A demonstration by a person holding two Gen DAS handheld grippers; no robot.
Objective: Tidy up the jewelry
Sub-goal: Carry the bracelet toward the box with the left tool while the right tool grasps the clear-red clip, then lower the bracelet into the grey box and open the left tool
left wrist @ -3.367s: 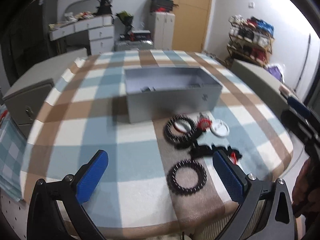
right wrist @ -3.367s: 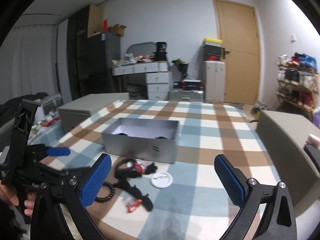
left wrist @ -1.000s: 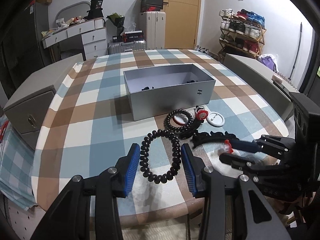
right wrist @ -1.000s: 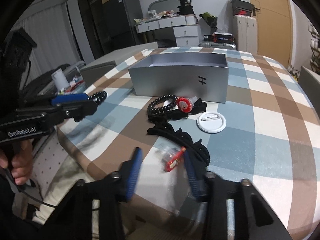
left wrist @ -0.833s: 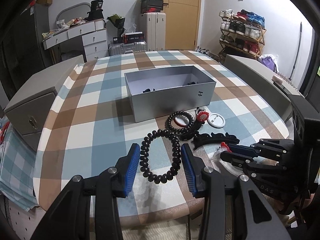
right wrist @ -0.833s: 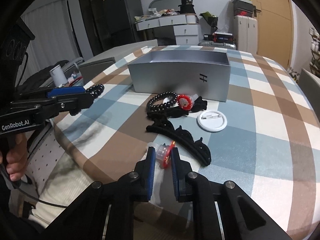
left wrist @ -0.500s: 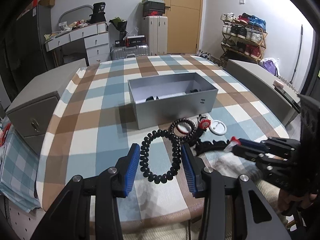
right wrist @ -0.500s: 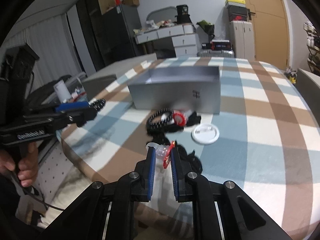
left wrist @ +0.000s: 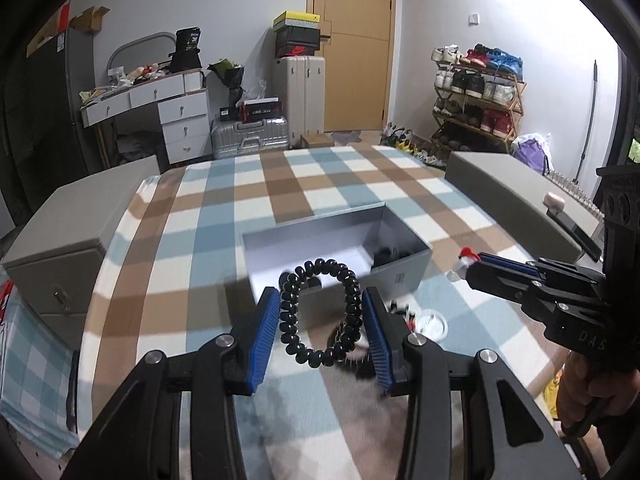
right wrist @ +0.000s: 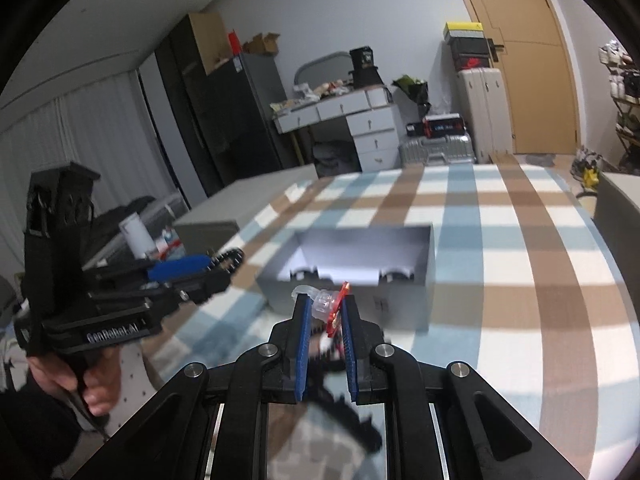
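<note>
My left gripper point(left wrist: 318, 300) is shut on a black beaded bracelet point(left wrist: 320, 314) and holds it in the air in front of the open grey box point(left wrist: 336, 256). My right gripper point(right wrist: 323, 304) is shut on a small clear and red hair clip point(right wrist: 330, 305), lifted just before the same box point(right wrist: 360, 276). The right gripper shows in the left wrist view point(left wrist: 476, 266) to the right of the box. The left gripper shows in the right wrist view point(right wrist: 224, 262) at the left. Dark items lie inside the box point(left wrist: 386, 256).
A white round badge point(left wrist: 432, 322) and blurred black jewelry point(right wrist: 352, 420) lie on the checked tablecloth point(left wrist: 304, 188) below the grippers. Grey cabinets point(left wrist: 68, 224) flank the table on both sides. A dresser, suitcases and a shoe rack stand behind.
Both grippers have risen from the table and moved toward the box, each carrying its piece. The left closed on the bracelet and the right on the clip since the earliest frames.
</note>
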